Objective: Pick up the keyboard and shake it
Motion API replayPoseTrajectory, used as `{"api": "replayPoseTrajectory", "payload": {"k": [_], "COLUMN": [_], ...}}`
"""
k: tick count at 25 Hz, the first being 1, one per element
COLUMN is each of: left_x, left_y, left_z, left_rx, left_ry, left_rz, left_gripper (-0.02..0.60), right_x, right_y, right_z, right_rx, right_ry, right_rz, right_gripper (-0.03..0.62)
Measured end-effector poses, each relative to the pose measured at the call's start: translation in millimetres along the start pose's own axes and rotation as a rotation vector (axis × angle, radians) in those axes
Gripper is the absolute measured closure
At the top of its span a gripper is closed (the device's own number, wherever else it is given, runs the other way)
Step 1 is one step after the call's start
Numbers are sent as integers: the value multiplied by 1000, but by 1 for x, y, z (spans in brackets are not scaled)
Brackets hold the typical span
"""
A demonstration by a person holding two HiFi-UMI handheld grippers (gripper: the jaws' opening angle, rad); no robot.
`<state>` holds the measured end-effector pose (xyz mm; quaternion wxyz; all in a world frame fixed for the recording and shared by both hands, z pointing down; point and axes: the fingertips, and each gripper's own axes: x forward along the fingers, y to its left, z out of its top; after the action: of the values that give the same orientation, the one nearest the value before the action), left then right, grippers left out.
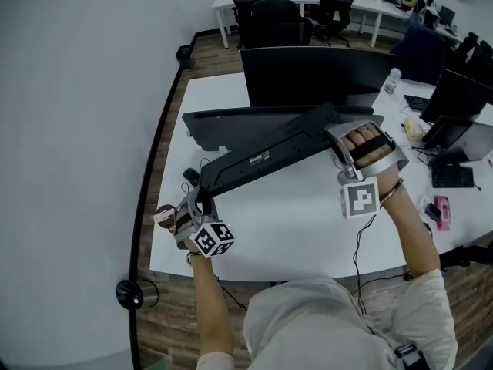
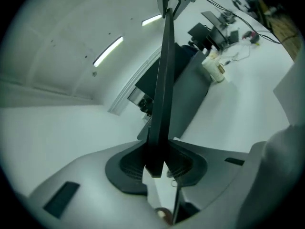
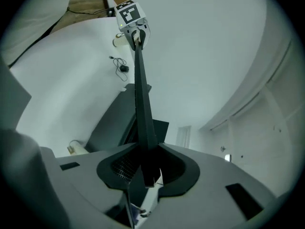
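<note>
Well, nearest the camera, the left gripper [image 1: 200,203] sits at the front left corner of the white desk [image 1: 293,233], in the person's left hand [image 1: 176,219]. Its jaws are clamped on the left end of the keyboard [image 1: 266,154]. In the left gripper view the jaws stand only a little apart, and the ridged pads [image 2: 129,165] press on both faces of the thin black board. The board runs edge-on up to the other gripper at the top of that view. The keyboard itself is held in the air above the desk. It is tilted, with its left end lower and nearer and its dark underside, which carries a small label, turned towards the head camera. A little further off, the right gripper [image 1: 339,136] grasps the right end in the same way: in the right gripper view its jaws are narrowly parted and closed tight on the board's edge. A thin cable [image 1: 357,247] trails across the desk below the right hand [image 1: 368,146]. Behind the keyboard stands a dark monitor [image 1: 312,75], with a bottle [image 1: 393,79] just to its right. Well beyond the desk there are office chairs [image 1: 277,20] and more desks.
</note>
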<state>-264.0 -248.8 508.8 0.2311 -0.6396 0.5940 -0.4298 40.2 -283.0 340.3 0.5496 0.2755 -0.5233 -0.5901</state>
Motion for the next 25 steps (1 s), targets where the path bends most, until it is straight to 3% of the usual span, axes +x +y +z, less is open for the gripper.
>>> {"api": "replayPoseTrajectory", "payload": {"k": [6, 13, 14, 16, 19, 25], "left_x": [6, 3, 4, 7, 5, -24], "left_y": [51, 80, 81, 75, 73, 94], "left_z": [40, 104, 112, 112, 105, 113], "left_rx": [457, 964, 996, 964, 857, 584], "left_ry": [-89, -124, -123, -117, -123, -171], "left_rz": [-14, 2, -10, -68, -43, 197], "left_gripper": [471, 469, 469, 465, 465, 462], "right_x": [-11, -28, -27, -27, -29, -35], "right_y": [87, 193, 204, 213, 195, 109], "right_z": [-17, 16, 22, 29, 16, -37], "right_rx": [402, 836, 875, 913, 851, 575], "right_ry": [45, 104, 100, 94, 97, 65], "right_rz": [-8, 24, 29, 30, -12, -204], "right_gripper": [461, 467, 468, 468, 467, 467]}}
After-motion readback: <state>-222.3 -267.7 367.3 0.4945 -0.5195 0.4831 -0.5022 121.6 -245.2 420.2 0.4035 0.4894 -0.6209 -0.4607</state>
